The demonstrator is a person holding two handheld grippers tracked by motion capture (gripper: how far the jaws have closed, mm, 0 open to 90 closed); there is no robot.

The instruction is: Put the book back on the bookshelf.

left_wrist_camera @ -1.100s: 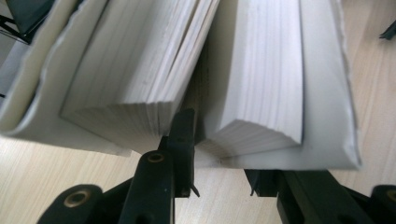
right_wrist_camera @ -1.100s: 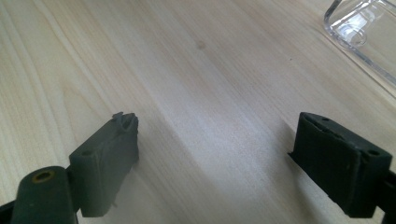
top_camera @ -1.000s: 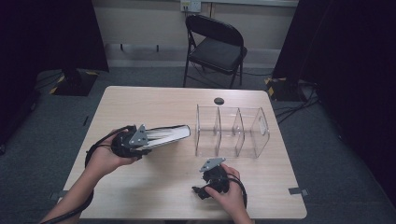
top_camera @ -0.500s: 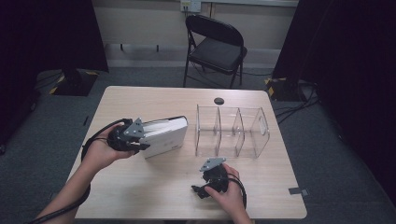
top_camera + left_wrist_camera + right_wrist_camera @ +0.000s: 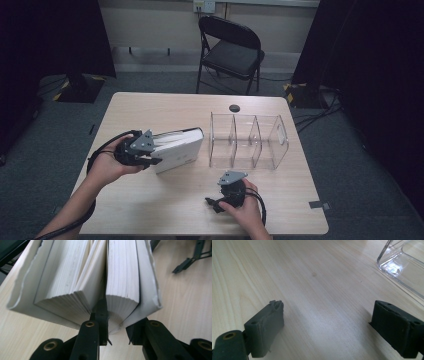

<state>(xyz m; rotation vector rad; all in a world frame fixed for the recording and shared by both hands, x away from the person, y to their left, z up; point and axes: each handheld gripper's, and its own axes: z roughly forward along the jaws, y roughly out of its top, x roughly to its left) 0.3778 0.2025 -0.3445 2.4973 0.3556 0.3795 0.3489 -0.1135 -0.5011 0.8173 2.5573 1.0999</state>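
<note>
Book [image 5: 177,147], white-covered, rests on my worktop [image 5: 165,205] left of centre, just beside the clear divided organiser [image 5: 247,141]. A small dark disc [image 5: 234,108] lies beyond that, and a folding chair [image 5: 231,50] stands past the far edge. My left tool [image 5: 150,152] is clamped on a wad of pages and one cover. My right tool [image 5: 215,204], jaws just widened and empty, sits near the front edge.

Left gripper [image 5: 150,156] in left hand [image 5: 107,167], forearm entering from lower left, jaws pointing right, clamped tight on book [image 5: 177,147]: one jaw wedged between pages, other outside cover. Right gripper [image 5: 212,204] in right hand [image 5: 245,207] near front edge, low over table [image 5: 165,107], jaws just opening, wide apart, nothing between.
</note>
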